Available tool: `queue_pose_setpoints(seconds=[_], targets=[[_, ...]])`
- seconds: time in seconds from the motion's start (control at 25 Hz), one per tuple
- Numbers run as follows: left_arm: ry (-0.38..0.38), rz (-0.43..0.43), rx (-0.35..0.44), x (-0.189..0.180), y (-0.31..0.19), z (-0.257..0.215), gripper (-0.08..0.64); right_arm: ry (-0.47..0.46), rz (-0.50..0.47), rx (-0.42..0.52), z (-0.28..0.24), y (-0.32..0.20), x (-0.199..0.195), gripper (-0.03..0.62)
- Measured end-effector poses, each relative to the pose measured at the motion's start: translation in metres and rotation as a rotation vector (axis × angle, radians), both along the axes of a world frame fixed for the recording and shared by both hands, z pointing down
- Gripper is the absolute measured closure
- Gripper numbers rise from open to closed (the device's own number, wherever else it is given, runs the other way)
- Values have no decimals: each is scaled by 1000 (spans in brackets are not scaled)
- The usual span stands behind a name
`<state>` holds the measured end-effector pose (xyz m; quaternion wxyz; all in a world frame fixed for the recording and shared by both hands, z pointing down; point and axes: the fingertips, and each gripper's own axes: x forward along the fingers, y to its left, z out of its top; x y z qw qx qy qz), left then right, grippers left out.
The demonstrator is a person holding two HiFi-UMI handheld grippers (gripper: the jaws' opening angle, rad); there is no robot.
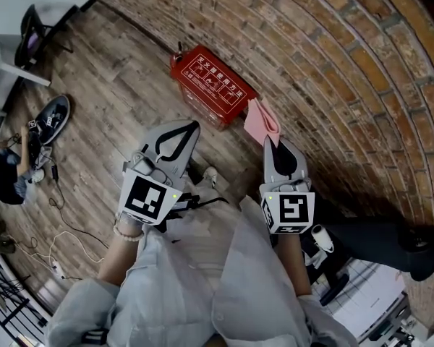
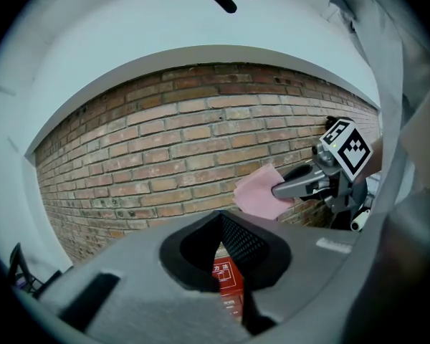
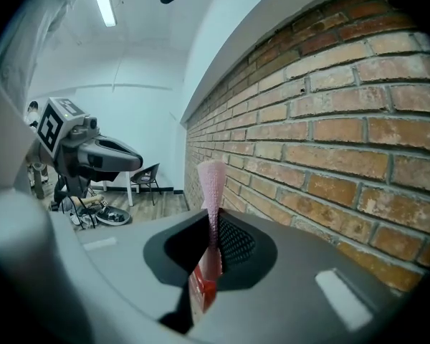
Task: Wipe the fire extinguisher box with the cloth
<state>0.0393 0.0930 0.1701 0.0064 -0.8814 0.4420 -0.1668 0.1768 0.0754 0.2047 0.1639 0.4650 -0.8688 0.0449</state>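
Note:
A red fire extinguisher box point(image 1: 208, 84) stands on the wooden floor against the brick wall; a sliver of the box point(image 2: 226, 282) shows past the left jaws and a sliver of the box point(image 3: 201, 282) past the right jaws. My right gripper point(image 1: 273, 142) is shut on a pink cloth point(image 1: 260, 119), held up in the air just right of the box. The cloth point(image 3: 212, 192) stands upright between the right jaws. My left gripper point(image 1: 190, 131) is shut on nothing, hovering in front of the box. In the left gripper view the cloth point(image 2: 259, 190) hangs from the right gripper point(image 2: 278, 190).
A brick wall point(image 1: 333, 63) runs behind the box. On the floor at the left lie a dark shoe point(image 1: 47, 118), cables point(image 1: 61, 226) and a chair point(image 1: 30, 35). A seated person point(image 1: 3, 172) is at the far left. A black stand base point(image 1: 390, 241) sits at the right.

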Motion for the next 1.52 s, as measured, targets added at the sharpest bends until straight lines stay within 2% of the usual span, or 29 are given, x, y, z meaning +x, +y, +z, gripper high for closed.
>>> queue_pose_setpoints(seconds=[0.4,0.84,1.2,1.52], targets=[[13,34,-25,-5,-16,18,565,31,-16,-49,21,-9,-16,571],[13,10,-59,-40,-54,46,565,66,-66,-105,53,-38,-51,571],[13,2,-85,-71,-98,87,565,110,-101,-133,99,-86,-89,571],[16,3,-111,-89,-134,130,565,107,-66,-166,147,-130,-113,571]])
